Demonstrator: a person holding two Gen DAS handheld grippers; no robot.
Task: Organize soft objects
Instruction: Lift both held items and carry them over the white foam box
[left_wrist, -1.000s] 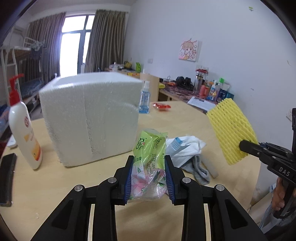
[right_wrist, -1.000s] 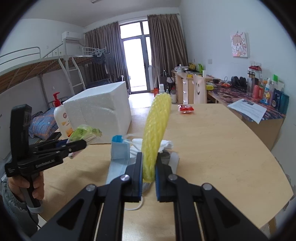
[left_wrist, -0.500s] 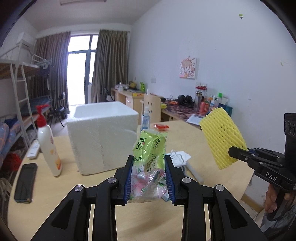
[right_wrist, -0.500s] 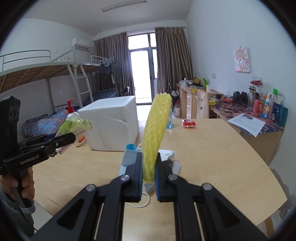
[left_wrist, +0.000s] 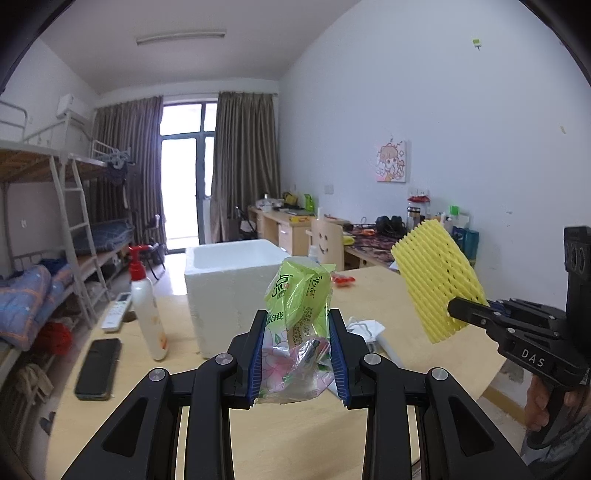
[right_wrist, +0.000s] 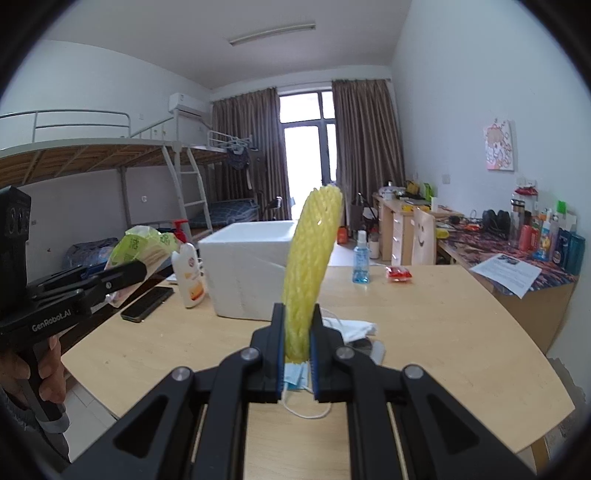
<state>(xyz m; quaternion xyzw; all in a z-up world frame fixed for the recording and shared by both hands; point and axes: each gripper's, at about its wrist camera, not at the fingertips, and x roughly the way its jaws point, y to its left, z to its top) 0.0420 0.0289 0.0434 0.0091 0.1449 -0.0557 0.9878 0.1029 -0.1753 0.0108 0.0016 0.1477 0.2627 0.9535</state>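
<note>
My left gripper (left_wrist: 297, 350) is shut on a green tissue pack (left_wrist: 297, 314) and holds it high above the wooden table (left_wrist: 295, 435). It also shows in the right wrist view (right_wrist: 140, 243). My right gripper (right_wrist: 297, 343) is shut on a yellow foam net sleeve (right_wrist: 310, 269), held upright above the table; it shows at the right in the left wrist view (left_wrist: 436, 284). An open white foam box (left_wrist: 232, 291) stands on the table beyond both grippers. A blue face mask (right_wrist: 295, 374), white cloth (right_wrist: 351, 328) and a grey item lie below the right gripper.
A lotion pump bottle (left_wrist: 147, 310) and a black phone (left_wrist: 98, 369) are left of the box. A spray bottle (right_wrist: 360, 264) and a red packet (right_wrist: 399, 274) sit farther back. A chair (right_wrist: 423, 240), cluttered desks and bunk beds stand around the table.
Both grippers have risen and pulled back from the table with their objects still held. The foam box now looks smaller and farther away, and its open top shows.
</note>
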